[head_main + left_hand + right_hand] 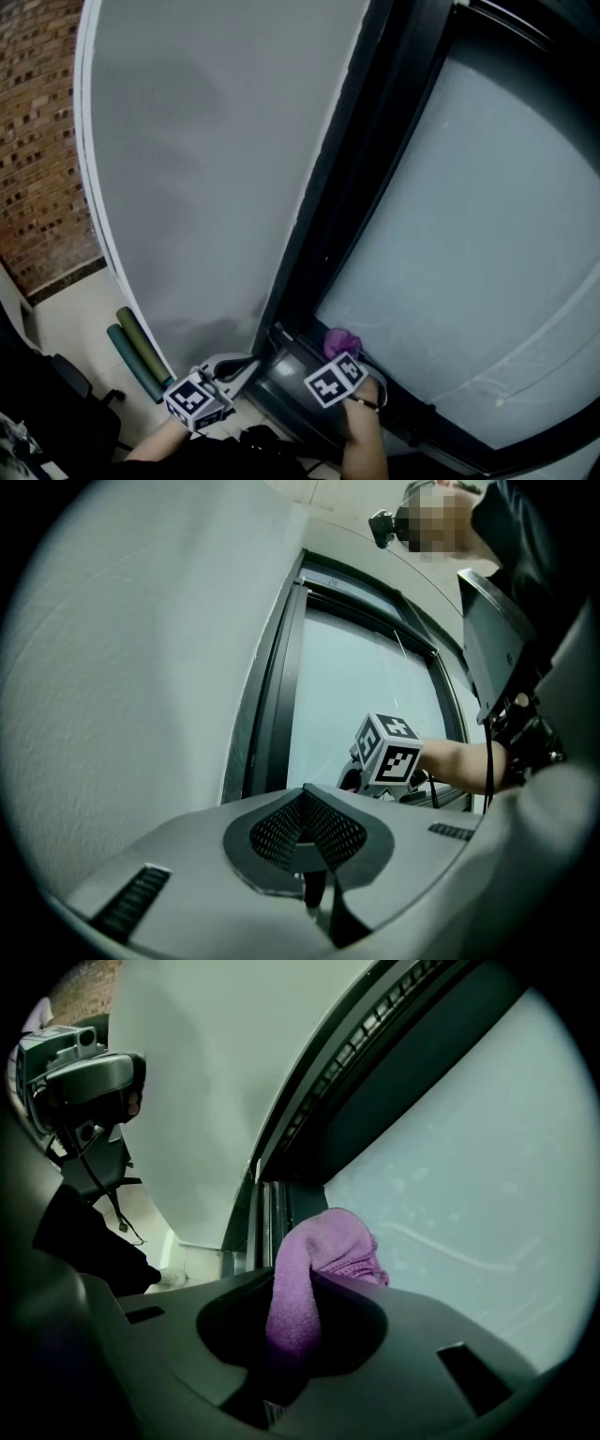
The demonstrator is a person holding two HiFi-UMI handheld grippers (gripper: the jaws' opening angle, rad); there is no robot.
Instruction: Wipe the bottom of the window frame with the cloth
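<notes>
A purple cloth point(319, 1260) point(339, 341) is bunched between the jaws of my right gripper point(339, 361), which is shut on it. The cloth sits at the bottom left corner of the dark window frame point(309, 281), against the frosted glass point(469, 244). My left gripper point(246, 364) hangs just left of the frame's lower corner, shut with nothing between its jaws. In the left gripper view the right gripper's marker cube point(389, 750) shows ahead, by the glass. The frame's bottom rail point(267, 1227) runs away from the cloth in the right gripper view.
A pale wall point(216, 169) stands left of the window. Two green rolls point(139, 354) lean at its foot. A brick wall point(37, 141) is at the far left, and a dark chair point(66, 412) stands below it.
</notes>
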